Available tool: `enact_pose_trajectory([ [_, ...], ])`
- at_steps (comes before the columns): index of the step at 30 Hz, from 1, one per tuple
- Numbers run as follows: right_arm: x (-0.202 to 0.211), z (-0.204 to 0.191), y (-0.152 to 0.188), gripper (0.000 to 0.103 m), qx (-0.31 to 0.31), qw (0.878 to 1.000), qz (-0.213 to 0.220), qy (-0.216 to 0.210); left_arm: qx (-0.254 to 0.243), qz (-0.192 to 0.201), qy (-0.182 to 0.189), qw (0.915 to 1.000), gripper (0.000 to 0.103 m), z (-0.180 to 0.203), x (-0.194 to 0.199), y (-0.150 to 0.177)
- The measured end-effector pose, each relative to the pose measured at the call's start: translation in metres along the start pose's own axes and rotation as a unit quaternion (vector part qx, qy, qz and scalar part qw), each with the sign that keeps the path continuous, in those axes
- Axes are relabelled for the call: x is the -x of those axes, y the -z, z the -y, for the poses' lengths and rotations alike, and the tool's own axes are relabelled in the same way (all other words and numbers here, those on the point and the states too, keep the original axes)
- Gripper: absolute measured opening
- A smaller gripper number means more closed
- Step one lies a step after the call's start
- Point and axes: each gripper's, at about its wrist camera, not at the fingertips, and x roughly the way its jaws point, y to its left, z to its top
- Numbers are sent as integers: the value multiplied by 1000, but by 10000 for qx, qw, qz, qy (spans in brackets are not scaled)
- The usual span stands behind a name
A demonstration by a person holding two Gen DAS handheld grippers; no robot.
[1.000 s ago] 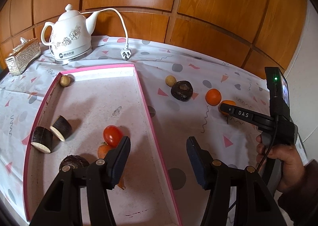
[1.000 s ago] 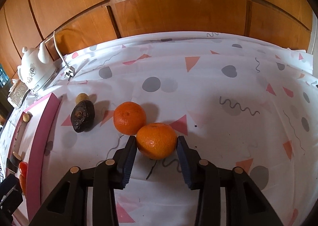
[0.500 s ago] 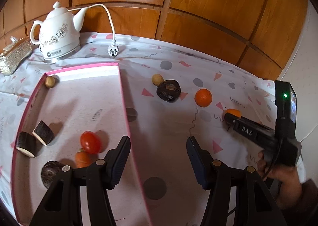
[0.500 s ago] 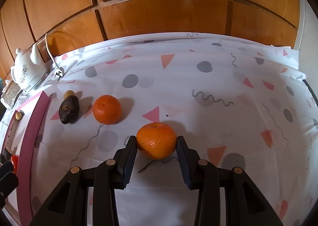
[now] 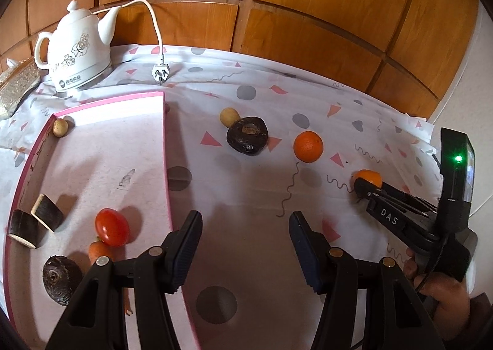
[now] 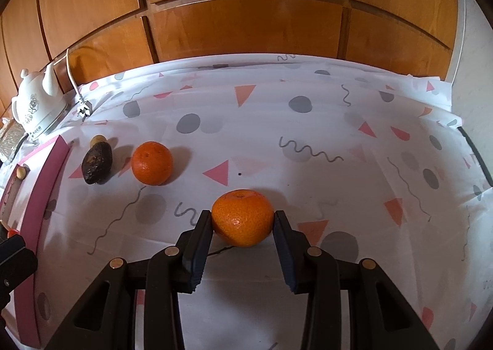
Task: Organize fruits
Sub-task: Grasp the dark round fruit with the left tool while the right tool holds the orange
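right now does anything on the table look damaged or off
The dark, shrivelled round fruit on the patterned tablecloth looks wrinkled and blackened, possibly spoiled, unlike the smooth loose orange mandarin beside it. Nothing appears spilled.

In the left wrist view, the right gripper (image 5: 365, 185) covers most of the held tangerine (image 5: 368, 177); only its top shows. The carrot (image 5: 100, 253) lies partly under the tomato (image 5: 111, 226) and the left gripper's arm. The tissue box (image 5: 17, 88) is cut by the left edge. In the right wrist view, the pink tray (image 6: 46, 177) runs off the left edge, its contents mostly unseen.
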Motion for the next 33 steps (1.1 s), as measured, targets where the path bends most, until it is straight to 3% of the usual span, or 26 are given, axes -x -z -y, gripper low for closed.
enact_pose_trajectory([
  [14,-1,-14,-3,40,207,9997,32,-95,211,50,-346,9992,59,9,-24,-20],
  [33,-9,-19,-8,40,169,9996,-3,-245,901,-98,-382,9952,59,-13,-74,-71],
])
